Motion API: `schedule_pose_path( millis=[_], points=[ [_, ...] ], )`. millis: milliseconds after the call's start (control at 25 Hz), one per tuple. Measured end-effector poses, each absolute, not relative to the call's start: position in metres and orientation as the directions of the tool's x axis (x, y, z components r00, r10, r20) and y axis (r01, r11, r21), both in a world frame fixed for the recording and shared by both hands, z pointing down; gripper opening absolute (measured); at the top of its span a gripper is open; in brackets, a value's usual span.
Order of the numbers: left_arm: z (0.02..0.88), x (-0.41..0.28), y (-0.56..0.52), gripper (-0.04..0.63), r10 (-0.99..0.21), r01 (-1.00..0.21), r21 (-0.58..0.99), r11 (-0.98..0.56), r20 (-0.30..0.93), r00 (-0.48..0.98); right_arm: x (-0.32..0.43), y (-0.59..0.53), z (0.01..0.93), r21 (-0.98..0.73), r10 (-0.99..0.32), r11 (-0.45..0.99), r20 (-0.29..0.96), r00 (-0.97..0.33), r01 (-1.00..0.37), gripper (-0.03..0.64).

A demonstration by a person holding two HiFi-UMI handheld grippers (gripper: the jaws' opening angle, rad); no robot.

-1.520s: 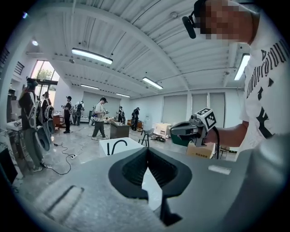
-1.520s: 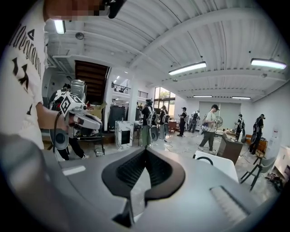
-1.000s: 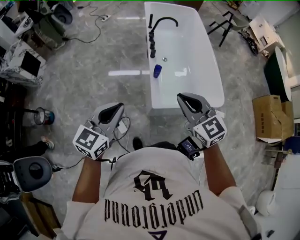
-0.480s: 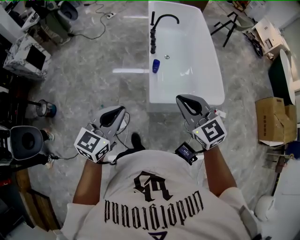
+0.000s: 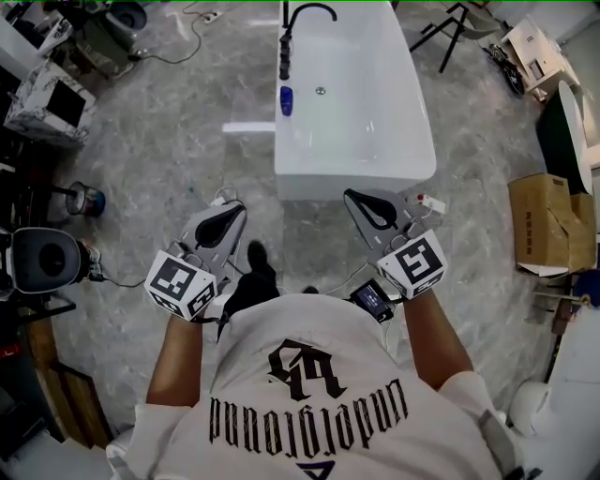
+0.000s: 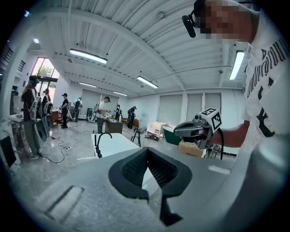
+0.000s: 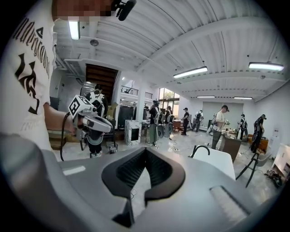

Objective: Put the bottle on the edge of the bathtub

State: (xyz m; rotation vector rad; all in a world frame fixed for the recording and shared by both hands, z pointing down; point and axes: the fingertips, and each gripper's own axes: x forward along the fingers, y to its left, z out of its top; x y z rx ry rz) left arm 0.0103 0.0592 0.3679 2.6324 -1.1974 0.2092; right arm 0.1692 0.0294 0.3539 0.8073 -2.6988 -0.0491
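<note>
Left gripper (image 5: 230,210) and right gripper (image 5: 356,197) both closed, empty, before the bathtub (image 5: 356,176); blue bottle (image 5: 286,99) seemingly inside, far left.

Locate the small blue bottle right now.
Head view, upper middle: the small blue bottle stands at the left rim of the white bathtub, just on the near side of the black tap fittings.

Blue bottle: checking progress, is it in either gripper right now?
No, the blue bottle sits at the bathtub beside the faucet, apart from the left gripper and right gripper.
</note>
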Motion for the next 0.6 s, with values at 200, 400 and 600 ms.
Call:
schedule_pose_path(
  millis=[200,400,600],
  points=[
    [0.370,0.050,0.100,0.006,-0.727,-0.760,0.153,-0.632,0.222,0.650,0.205,0.071,0.355,0.113,-0.529,0.846,0.302,-0.793,-0.521,0.002],
    [0.373,0.081,0.129,0.006,-0.729,-0.763,0.157,-0.627,0.226,0.646,0.232,0.101,0.362,0.100,-0.514,0.854,0.304,-0.802,-0.510,0.002],
    [0.368,0.092,0.146,0.006,-0.735,-0.770,0.148,-0.621,0.232,0.637,0.243,0.119,0.359,0.099,-0.508,0.858,0.293,-0.810,-0.503,0.002]
  ],
)
